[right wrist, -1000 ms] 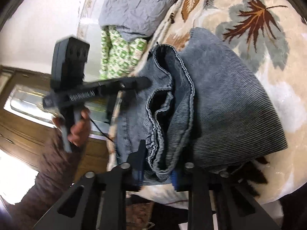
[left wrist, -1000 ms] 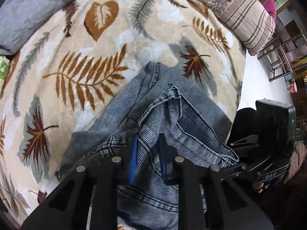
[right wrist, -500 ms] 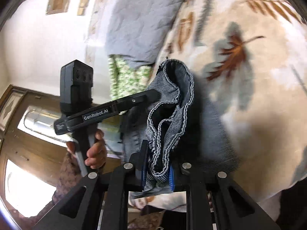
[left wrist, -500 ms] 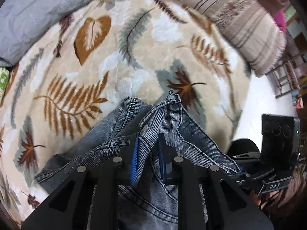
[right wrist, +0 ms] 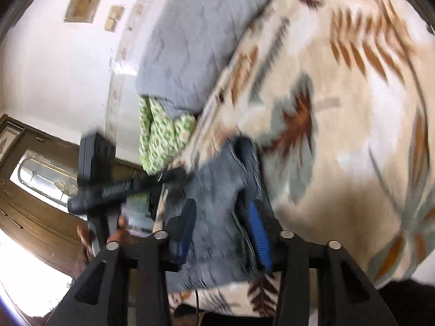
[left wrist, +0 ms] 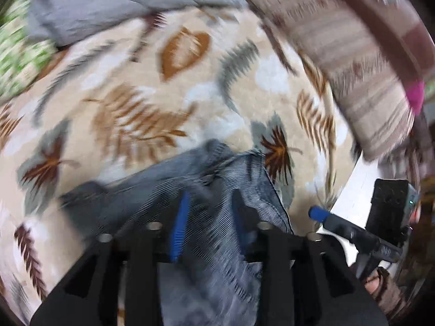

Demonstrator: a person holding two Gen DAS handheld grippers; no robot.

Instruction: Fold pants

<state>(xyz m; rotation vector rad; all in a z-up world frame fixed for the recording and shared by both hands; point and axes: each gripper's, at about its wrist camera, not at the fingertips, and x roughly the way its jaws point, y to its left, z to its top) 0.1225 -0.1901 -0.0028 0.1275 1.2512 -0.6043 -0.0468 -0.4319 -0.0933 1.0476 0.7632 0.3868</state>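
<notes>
The blue denim pants (left wrist: 217,190) lie bunched on the leaf-patterned blanket (left wrist: 136,95) at the bed's near edge. My left gripper (left wrist: 209,212) has its jaws spread apart with denim lying loose between the blue pads. In the right wrist view my right gripper (right wrist: 220,217) is also spread open, with the folded denim (right wrist: 217,184) between its fingers. The right gripper also shows in the left wrist view (left wrist: 353,225), off to the right beside the pants. The left gripper shows in the right wrist view (right wrist: 130,187), at the left of the pants. Both views are motion-blurred.
A grey quilt (left wrist: 122,2) and a green patterned cloth (left wrist: 19,54) lie at the bed's far left. A striped pillow (left wrist: 353,62) lies at the far right. White floor (left wrist: 361,179) shows past the bed's right edge. A wooden door (right wrist: 35,190) stands beyond the bed.
Both grippers have opened and let go of the denim they were pinching. The pants have dropped onto the blanket, and both grippers are moving fast, blurring the views.
</notes>
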